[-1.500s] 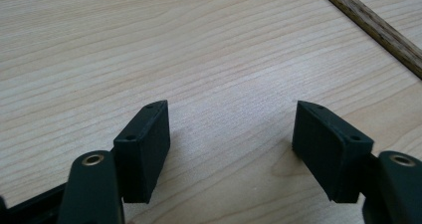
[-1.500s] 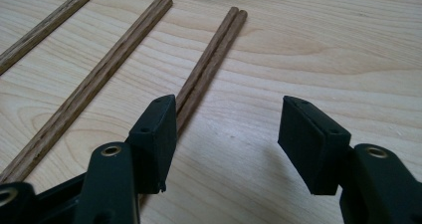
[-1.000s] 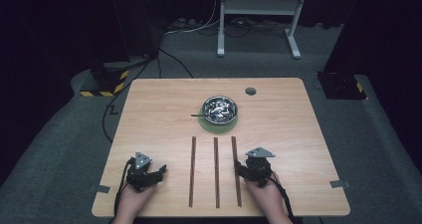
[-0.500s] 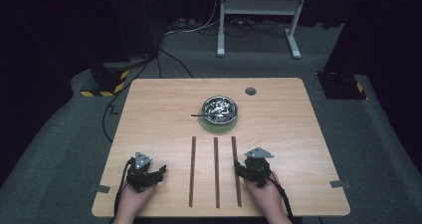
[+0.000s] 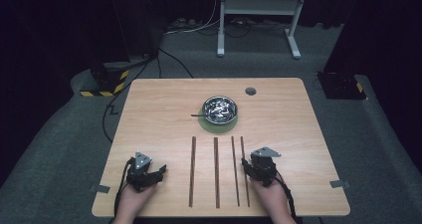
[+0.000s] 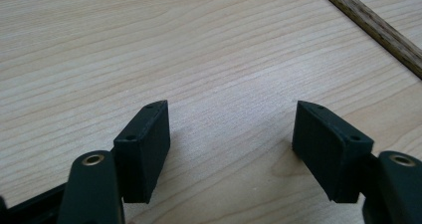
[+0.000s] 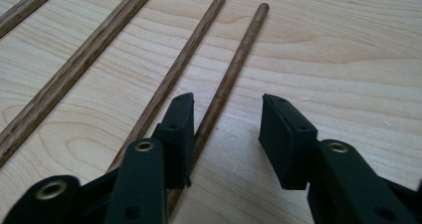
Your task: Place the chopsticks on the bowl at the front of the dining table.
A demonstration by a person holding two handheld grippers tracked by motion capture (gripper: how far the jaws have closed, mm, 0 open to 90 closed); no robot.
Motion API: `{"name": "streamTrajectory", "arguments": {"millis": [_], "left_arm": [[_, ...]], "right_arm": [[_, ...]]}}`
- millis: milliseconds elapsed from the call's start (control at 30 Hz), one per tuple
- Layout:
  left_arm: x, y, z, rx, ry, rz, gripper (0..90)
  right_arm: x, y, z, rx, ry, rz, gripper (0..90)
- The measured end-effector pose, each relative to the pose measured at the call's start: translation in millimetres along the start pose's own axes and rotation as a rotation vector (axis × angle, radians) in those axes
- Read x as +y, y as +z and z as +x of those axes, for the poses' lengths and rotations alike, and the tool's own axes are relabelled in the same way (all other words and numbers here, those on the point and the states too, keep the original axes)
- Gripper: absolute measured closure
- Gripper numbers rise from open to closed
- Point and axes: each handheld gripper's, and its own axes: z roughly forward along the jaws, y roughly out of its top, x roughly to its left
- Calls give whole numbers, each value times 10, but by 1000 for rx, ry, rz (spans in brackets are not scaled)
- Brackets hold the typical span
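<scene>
High view – rods: four wooden rods are laid side by side on the table (image 5: 149, 114), running away from the person; the rightmost rod (image 5: 244, 169) lies just beside the right gripper (image 5: 255, 168).
High view – progress: no rod is lifted; the work is judged to be at its start, with the grasp of the rightmost rod not yet made.
High view – bowl: a metal bowl (image 5: 219, 109) is set on a green mat well beyond the rods, a thin utensil projecting from its left side.
High view – left gripper (image 5: 154, 173): rested on bare table, apart from the leftmost rod (image 5: 192, 169).
Left gripper view – jaws: spread wide, nothing between them, only table (image 6: 149, 50) beneath; one rod (image 6: 373, 27) is seen crossing the upper right corner.
Right gripper view – jaws: opened to a moderate gap and lowered over the rightmost rod (image 7: 234, 64), which passes between them close by the left jaw; contact cannot be told.
Right gripper view – neighbours: the next rod (image 7: 189, 50) lies just outside that jaw.
</scene>
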Motion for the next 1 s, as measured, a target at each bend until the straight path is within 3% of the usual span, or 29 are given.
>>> {"name": "streamTrajectory", "arguments": {"millis": [367,733,1000], "left_arm": [[0,0,1,0,0,0,311],[0,0,1,0,0,0,311],[1,1,1,-2,1,0,311]], "right_arm": [[-19,-24,-97,-7,15,18,741],[-36,-85,-356,-20,59,34,832],[-27,-107,-419,-5,66,52,769]]}}
